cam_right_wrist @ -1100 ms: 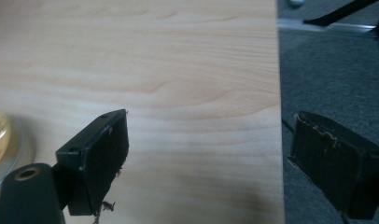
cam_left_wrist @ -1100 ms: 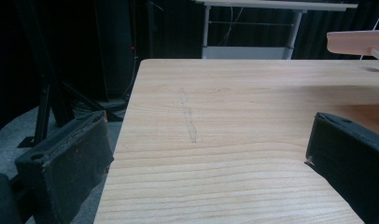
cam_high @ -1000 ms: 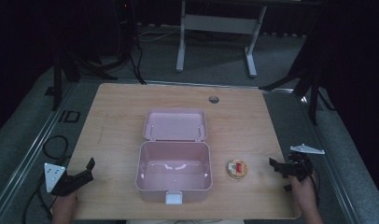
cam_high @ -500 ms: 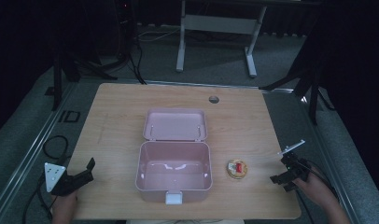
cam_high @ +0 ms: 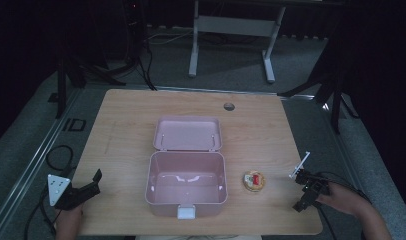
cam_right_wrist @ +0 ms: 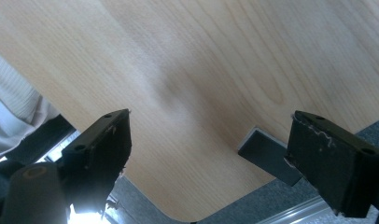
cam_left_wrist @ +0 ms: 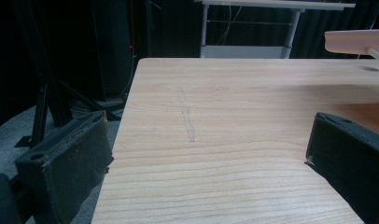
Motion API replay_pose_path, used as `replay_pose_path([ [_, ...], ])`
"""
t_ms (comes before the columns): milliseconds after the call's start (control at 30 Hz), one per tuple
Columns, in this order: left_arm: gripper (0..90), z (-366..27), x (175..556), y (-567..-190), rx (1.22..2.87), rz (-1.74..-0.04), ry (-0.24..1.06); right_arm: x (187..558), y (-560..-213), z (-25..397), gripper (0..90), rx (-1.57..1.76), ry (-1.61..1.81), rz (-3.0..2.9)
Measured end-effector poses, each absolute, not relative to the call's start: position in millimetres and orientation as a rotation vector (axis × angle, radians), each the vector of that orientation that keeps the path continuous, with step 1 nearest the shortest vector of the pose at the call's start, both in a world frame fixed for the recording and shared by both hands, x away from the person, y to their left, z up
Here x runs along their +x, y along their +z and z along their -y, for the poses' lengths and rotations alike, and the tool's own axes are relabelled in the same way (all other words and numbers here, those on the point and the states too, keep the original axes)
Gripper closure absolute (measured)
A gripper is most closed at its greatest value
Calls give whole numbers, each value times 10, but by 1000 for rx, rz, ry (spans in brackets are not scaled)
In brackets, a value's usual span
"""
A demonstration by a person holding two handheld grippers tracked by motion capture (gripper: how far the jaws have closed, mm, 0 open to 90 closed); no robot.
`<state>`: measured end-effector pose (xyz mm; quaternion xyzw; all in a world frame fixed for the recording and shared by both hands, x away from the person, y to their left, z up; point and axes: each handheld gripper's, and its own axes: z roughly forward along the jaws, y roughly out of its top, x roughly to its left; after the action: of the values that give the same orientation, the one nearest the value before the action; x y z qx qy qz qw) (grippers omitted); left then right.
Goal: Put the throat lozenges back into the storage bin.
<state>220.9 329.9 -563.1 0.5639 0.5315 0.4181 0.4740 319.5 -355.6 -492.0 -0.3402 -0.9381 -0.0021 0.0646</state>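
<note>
Wooden desk (cam_high: 126,125), seen from the high view. A pink box (cam_high: 186,184) sits open near the front edge, centre, nothing visible inside. Its lid (cam_high: 188,133) lies back flat on the far side, joined at the hinge. A white latch (cam_high: 185,212) sticks out of the front wall.

Just right of the box, apart from it, lies a small round item (cam_high: 253,181), tan with red on top; too small to tell what it is.

Left claw (cam_high: 89,186) is at the front left corner of the desk, held in a hand (cam_high: 67,221), with its grey plate (cam_high: 56,188) out past the desk edge. In the left gripper view its 2 jaws stand wide apart over bare wood, holding nothing; a pink edge of the box shows at upper right.

Right claw (cam_high: 300,191) is at the front right corner, held in a hand (cam_high: 343,198), well apart from the round item. In the right gripper view the jaws are spread wide over the rounded desk corner, nothing between them. Grey floor (cam_right_wrist: 271,207) shows beyond the edge.

A round hole (cam_high: 229,106) sits near the desk's far edge.
</note>
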Motion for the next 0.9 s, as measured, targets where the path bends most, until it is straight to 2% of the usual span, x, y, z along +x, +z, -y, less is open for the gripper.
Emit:
replay_pose_path([
  [467,5,-3299,2209,-5631,1379,-1295,1016,3318,-4935,3469,130,-1003,8,2831],
  [900,5,-3304,2209,-5631,1378,-1293,1010,3495,-5030,3130,132,-877,59,2895],
])
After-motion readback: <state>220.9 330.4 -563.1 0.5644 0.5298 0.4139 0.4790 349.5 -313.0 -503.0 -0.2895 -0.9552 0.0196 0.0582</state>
